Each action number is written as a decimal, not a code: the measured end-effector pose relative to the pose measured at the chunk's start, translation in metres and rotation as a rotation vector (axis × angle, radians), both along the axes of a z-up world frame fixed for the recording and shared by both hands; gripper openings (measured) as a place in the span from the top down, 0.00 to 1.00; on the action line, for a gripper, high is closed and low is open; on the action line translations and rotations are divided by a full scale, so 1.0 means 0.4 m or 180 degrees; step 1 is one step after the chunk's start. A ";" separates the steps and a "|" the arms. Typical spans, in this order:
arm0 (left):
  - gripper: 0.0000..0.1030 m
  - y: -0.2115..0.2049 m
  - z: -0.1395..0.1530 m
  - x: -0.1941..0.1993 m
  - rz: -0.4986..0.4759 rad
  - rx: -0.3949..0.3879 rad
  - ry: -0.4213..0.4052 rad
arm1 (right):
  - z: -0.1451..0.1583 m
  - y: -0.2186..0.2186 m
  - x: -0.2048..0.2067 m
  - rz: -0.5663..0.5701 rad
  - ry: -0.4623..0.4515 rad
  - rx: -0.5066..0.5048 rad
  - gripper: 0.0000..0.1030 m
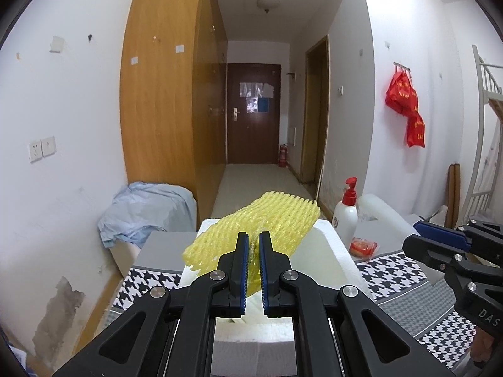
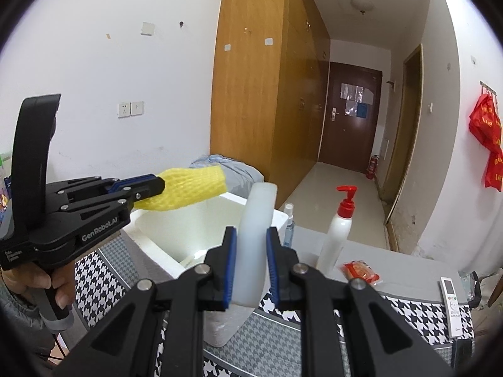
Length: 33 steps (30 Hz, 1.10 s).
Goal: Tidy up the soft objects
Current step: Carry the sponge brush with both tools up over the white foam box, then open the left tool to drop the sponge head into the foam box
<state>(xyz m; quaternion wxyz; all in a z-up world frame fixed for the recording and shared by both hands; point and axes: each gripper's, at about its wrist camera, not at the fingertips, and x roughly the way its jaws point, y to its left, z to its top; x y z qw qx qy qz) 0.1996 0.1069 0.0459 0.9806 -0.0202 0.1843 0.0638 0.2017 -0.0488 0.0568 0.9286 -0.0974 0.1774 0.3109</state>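
partly hidden yellow foam net [image 1: 267, 220], perhaps over white foam box [image 1: 327, 251]

- L gripper [image 1: 254, 251] clamped on yellow foam net [image 1: 251, 220], net squeezed between the blue pads [image 1: 241, 270]
- net held over open white foam box [image 1: 327, 251], sticking up and away past the fingertips
- box sits on houndstooth cloth [image 1: 393, 270], b/w pattern w/ grey bands
- R gripper [image 1: 440, 245] at right edge, side-on; jaw state unclear from here
- white pump bottle [image 1: 345, 216] w/ red top just right of box; small red packet [image 1: 363, 246] beside it
- blue-grey cloth bundle [image 1: 147, 210] at left by wall
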 end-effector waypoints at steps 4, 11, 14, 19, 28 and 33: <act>0.93 0.004 -0.010 0.023 -0.0034 -0.0011 0.0075 | -0.003 0.003 0.006 -0.0029 0.0025 -0.0012 0.79; 0.93 0.008 -0.029 0.050 -0.0082 -0.0051 0.0175 | -0.006 0.012 0.016 -0.0075 0.0060 -0.0062 0.79; 0.93 0.014 -0.035 0.055 -0.0094 -0.0049 0.0200 | -0.008 0.011 0.021 -0.0093 0.0064 -0.0069 0.79; 0.70 0.024 -0.041 0.059 -0.0117 -0.0084 0.0237 | -0.012 0.017 0.026 -0.0112 0.0082 -0.0091 0.79; 0.04 0.031 -0.014 0.016 -0.0064 -0.0092 0.0002 | -0.005 0.023 0.027 -0.0141 0.0077 -0.0084 0.79; 0.03 0.039 -0.001 -0.010 -0.0008 -0.0069 -0.0073 | -0.004 0.028 0.016 -0.0119 0.0042 -0.0087 0.79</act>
